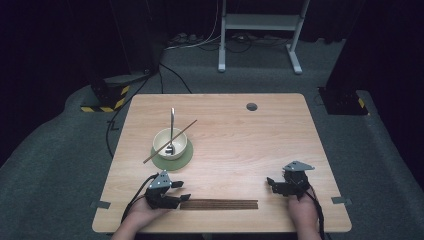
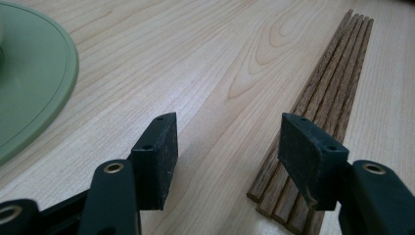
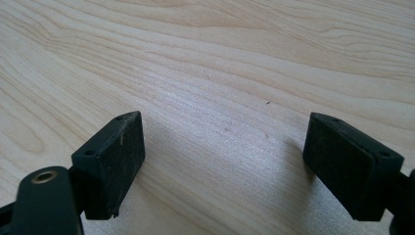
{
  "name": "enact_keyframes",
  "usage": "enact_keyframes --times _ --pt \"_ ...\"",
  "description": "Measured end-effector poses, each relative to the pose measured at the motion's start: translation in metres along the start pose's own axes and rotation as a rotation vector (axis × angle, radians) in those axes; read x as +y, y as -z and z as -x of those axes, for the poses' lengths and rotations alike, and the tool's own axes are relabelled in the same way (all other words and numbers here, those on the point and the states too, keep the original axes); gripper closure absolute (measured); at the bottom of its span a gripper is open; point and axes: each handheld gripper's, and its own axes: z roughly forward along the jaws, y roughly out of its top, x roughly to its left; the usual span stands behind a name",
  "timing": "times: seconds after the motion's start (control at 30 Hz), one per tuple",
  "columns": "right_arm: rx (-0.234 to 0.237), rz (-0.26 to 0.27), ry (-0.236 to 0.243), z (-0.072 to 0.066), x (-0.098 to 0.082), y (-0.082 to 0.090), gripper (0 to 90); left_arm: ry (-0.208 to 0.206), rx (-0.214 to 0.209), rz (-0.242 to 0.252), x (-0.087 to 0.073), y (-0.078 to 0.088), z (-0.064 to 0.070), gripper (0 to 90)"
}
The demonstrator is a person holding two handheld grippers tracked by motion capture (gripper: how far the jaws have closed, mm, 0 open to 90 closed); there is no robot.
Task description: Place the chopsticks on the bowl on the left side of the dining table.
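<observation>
From the high view, the table (image 1: pixel 235 135) carries a cream bowl (image 1: pixel 170 142) on a round green mat (image 1: pixel 184 159), a metal spoon (image 1: pixel 172 125) standing in the bowl and one dark stick (image 1: pixel 186 128) laid slantwise across its rim. A row of brown sticks (image 1: pixel 220 204) lies along the near edge. The left tongs (image 1: pixel 178 191) sit at that row's left end; the right tongs (image 1: pixel 271 184) rest well apart from it, over bare wood.

The left gripper view brings out the sticks' (image 2: pixel 328 93) grain: slim, square-edged wooden rods packed side by side. The jaws stand about half open with bare table between them; the right jaw overlaps the row's near end, gripping nothing. The mat's (image 2: pixel 34 83) smooth edge curves at left.

The right gripper view has pale, wavy-grained table (image 3: pixel 220 73) between wide-open, empty jaws with scuffed black pads.
</observation>
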Motion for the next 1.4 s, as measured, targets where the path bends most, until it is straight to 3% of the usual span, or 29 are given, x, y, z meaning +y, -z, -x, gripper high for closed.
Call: enact_keyframes --times 0.13,0.23,0.6,0.9,1.07,1.3,1.4 --pt "-0.002 0.0 -0.002 -0.0003 -0.0001 0.0001 15.7 -0.006 0.009 -0.013 0.0003 -0.0007 0.0011 40.1" --pt "-0.002 0.0 -0.002 -0.0004 -0.0001 0.0002 15.6 -0.035 0.026 -0.04 0.0011 -0.0029 0.0031 39.3" --pt "-0.002 0.0 -0.002 -0.0004 -0.0001 0.0002 15.6 -0.012 0.026 -0.042 0.0014 -0.0042 0.0027 38.1" --pt "-0.002 0.0 -0.003 -0.0004 -0.0001 0.0002 15.6 0.037 0.073 -0.028 0.0014 -0.0039 0.0009 38.7" --pt "-0.002 0.0 -0.002 -0.0004 -0.0001 0.0001 15.6 0.024 0.08 -0.027 0.0014 -0.0034 0.0009 40.5" --pt "-0.002 0.0 -0.003 -0.0004 -0.0001 0.0001 15.7 -0.049 0.061 -0.032 0.0013 -0.0033 0.0054 41.5" --pt "-0.002 0.0 -0.002 -0.0004 -0.0001 0.0002 15.6 -0.051 0.066 -0.043 0.0015 -0.0044 0.0068 43.0"
